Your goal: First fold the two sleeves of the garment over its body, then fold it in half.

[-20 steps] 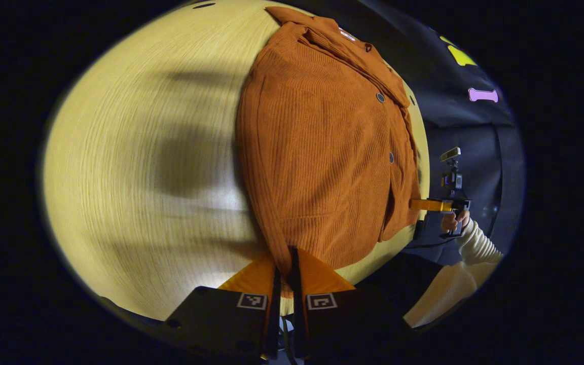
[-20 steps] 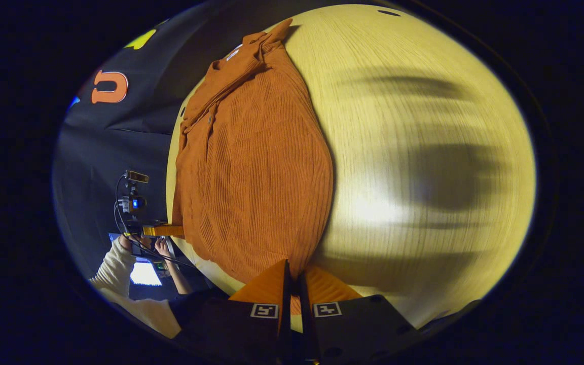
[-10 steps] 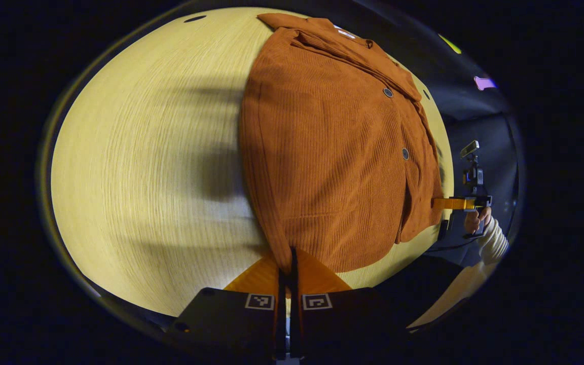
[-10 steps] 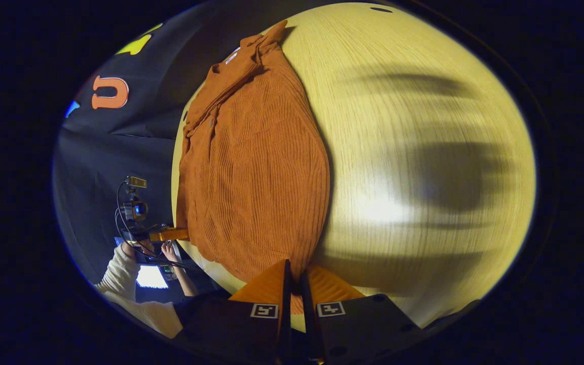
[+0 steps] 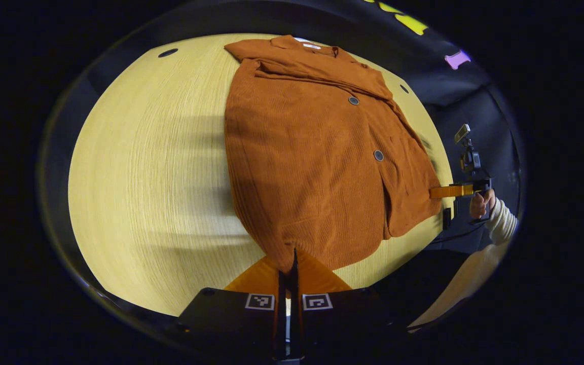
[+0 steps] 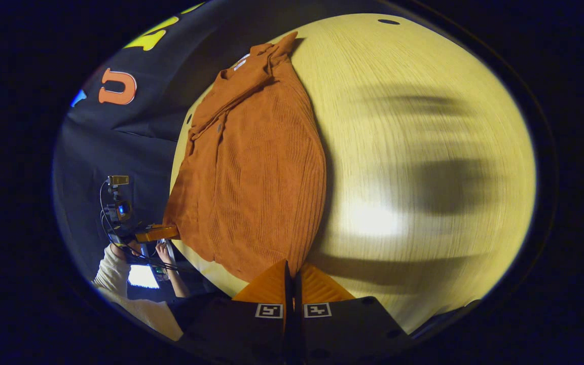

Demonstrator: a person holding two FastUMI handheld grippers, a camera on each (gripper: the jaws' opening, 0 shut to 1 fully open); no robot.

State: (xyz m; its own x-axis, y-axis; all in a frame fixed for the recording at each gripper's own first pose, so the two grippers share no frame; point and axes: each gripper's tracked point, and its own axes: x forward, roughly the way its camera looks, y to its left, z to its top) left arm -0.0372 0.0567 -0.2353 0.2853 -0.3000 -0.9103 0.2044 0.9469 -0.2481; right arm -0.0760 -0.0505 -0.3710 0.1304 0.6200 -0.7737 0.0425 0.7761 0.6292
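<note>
Each handheld gripper carries a dark, blocky body bearing two small square black-and-white markers just behind wedge-shaped fingers, seen on the left gripper and the right gripper. The person's arm wears a cream ribbed knit sleeve. A small camera unit with trailing dark cables tops the far-off gripper's grip.

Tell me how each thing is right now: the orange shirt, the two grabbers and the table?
Garment: spread on the table, sleeves folded over its body, not yet folded in half, hem corners pinched.
Left gripper: shut on the garment's hem corner.
Right gripper: shut on the garment's other hem corner.
Table: bare wood beside the garment.
</note>
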